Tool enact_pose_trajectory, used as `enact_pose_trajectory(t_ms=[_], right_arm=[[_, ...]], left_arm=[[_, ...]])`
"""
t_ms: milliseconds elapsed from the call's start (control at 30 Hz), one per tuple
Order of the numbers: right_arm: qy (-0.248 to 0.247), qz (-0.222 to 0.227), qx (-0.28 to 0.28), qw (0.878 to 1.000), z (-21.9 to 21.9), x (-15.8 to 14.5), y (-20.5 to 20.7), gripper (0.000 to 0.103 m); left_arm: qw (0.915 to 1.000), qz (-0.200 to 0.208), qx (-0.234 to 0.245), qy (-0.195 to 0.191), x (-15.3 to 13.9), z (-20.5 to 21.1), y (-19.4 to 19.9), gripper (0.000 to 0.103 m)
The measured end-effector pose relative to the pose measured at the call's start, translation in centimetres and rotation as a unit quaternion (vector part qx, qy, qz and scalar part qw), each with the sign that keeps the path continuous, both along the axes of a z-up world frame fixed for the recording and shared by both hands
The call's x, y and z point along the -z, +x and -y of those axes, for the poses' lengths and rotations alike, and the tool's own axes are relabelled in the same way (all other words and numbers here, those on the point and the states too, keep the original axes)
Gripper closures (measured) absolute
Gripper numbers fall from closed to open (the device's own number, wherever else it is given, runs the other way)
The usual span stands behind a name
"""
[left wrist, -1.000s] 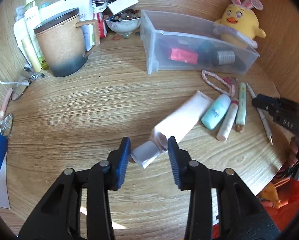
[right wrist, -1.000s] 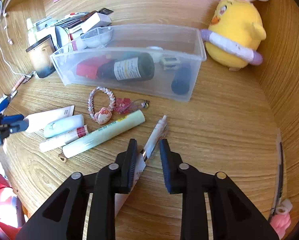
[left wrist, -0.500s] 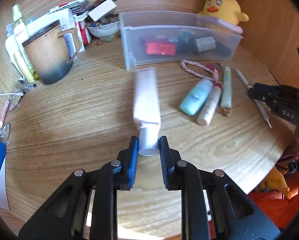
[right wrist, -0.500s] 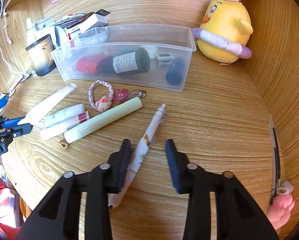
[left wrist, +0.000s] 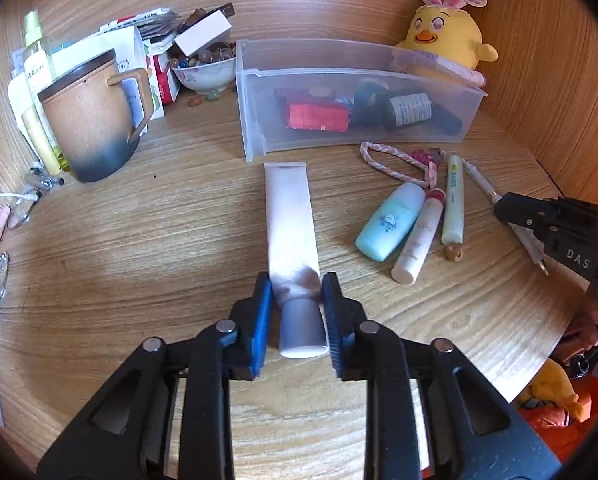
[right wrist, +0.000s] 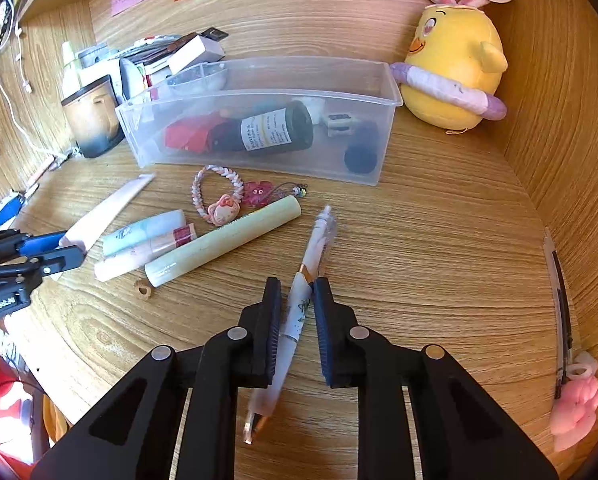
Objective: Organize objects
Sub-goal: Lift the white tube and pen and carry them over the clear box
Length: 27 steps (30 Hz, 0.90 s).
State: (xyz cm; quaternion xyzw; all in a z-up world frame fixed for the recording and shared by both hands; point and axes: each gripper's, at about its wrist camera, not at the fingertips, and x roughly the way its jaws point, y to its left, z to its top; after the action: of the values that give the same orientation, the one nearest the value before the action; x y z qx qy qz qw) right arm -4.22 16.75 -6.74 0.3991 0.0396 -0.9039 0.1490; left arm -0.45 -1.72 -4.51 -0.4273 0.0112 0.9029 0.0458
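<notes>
Clear bin [left wrist: 255,120] part-filled. Left claw [left wrist: 297,300] clamped on tube [left wrist: 289,208]; right claw [right wrist: 297,300] just closed on pen [right wrist: 307,276]. Bottle [left wrist: 391,228], sticks, bracelet [right wrist: 219,196] remain on desk [left wrist: 139,248].

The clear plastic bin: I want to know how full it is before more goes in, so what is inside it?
Inside the clear plastic bin lie a dark labelled bottle, a red packet, a dark cap-like item and some small pieces. Anything beneath them is hidden.

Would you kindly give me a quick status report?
Left gripper shut on tube. Right gripper just closed on pen. Bin open, path clear.
</notes>
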Motion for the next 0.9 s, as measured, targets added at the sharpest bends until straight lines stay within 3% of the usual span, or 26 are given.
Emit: enact_pose_trajectory(t_ms=[167,333,533,900], right_arm=[[-0.014,0.001,0.017,1.0,-0.7,-0.3,-0.1,0.093],[-0.029,-0.014,0.027,0.999,-1.8,-1.5,0.2,0.093],[-0.038,-0.039,0.029,0.998,-2.2,-3.4,0.9,0.093],[-0.069,-0.076,0.024,0.994,-2.4,-6.5,1.1,0.093]], left_arm=[[0.9997,0.0,-0.017,0.017,-0.2,0.5,0.6,0.081],[0.9981,-0.026,-0.034,0.044,-1.9,1.3,2.2,0.081],[0.9965,-0.057,-0.039,0.046,-4.2,1.1,3.3,0.081],[0.9926,-0.098,-0.03,0.065,-7.0,0.0,1.8,0.081]])
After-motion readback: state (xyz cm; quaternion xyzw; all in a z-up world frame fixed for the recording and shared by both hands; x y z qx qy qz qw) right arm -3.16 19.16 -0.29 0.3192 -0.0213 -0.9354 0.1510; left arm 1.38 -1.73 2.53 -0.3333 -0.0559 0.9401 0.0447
